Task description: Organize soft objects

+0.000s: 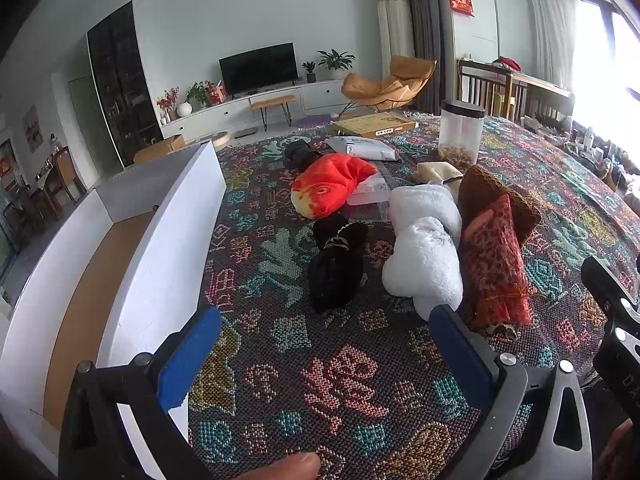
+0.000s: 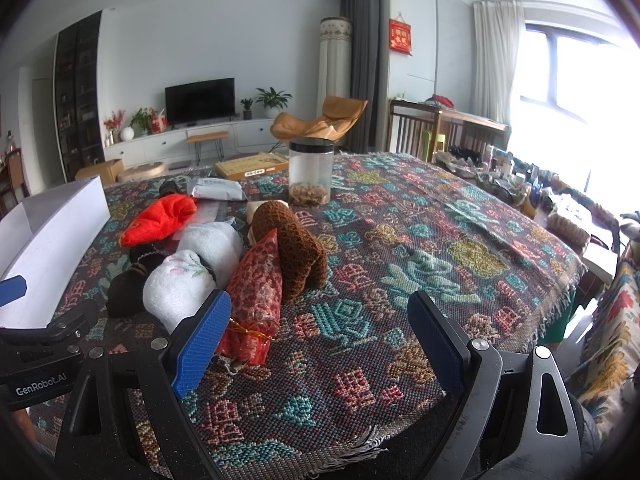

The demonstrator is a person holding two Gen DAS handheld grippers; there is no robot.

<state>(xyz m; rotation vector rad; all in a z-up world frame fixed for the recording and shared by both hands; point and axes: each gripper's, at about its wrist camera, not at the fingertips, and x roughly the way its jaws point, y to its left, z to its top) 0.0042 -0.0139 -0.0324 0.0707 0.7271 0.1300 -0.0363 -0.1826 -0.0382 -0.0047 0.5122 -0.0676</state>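
Observation:
Soft objects lie on the patterned tablecloth (image 1: 352,376): a red-orange fish plush (image 1: 328,188), a black pouch (image 1: 336,268), a white fluffy bundle (image 1: 424,248), a red patterned pouch (image 1: 494,264) and a brown knit item (image 1: 492,196). They also show in the right wrist view: fish plush (image 2: 160,218), white bundle (image 2: 188,276), red pouch (image 2: 256,292), brown knit item (image 2: 292,240). A white open box (image 1: 132,248) stands at left. My left gripper (image 1: 324,356) is open and empty, short of the black pouch. My right gripper (image 2: 316,340) is open and empty, beside the red pouch.
A clear jar with a black lid (image 1: 460,132) stands behind the pile, with a grey parcel (image 1: 360,146) and a flat yellow box (image 1: 372,124) farther back. The table's fringed edge (image 2: 360,448) is near the right gripper. Clutter lines the right side (image 2: 520,184).

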